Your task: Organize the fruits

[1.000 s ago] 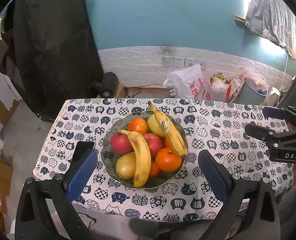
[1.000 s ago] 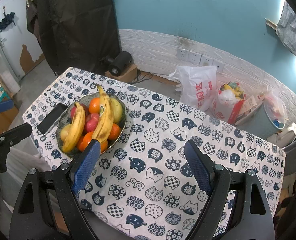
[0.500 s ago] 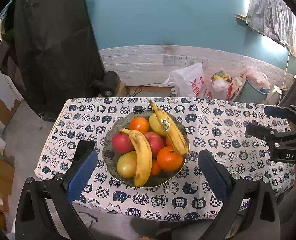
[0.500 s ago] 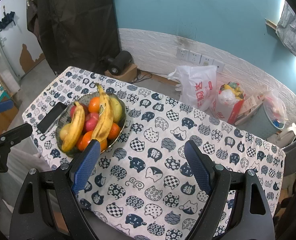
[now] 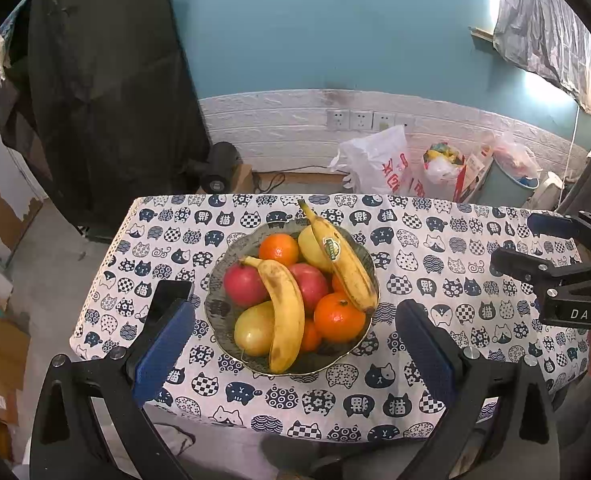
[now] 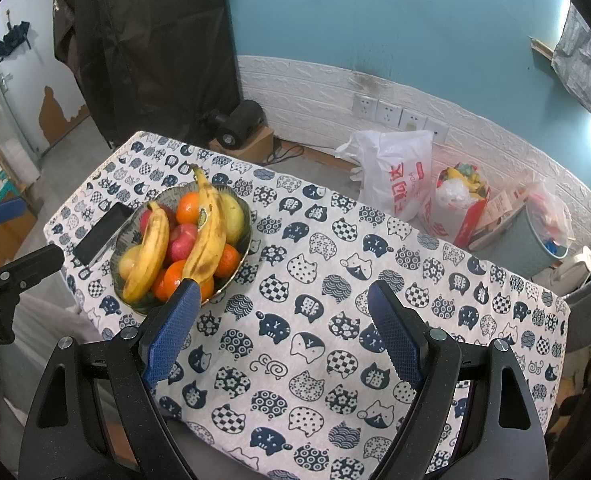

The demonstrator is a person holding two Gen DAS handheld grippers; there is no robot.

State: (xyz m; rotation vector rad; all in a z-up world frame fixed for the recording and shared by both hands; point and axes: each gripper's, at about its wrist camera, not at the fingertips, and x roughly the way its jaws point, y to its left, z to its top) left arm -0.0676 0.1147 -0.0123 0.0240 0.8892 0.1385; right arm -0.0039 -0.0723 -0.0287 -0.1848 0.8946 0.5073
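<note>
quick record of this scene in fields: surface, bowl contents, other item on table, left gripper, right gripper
surface: table with cat-print cloth
bowl: two bananas, oranges, red apples, yellow pears
other item: black phone left of bowl
left gripper: open, empty, bowl ahead between its fingers
right gripper: open, empty, over bare cloth

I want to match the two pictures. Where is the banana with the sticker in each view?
Left wrist view: banana with the sticker lies along the right side of the fruit bowl, centre of picture.
Right wrist view: same banana crosses the middle of the pile, left of centre.
Shared landmark: black phone beside the bowl.
</note>
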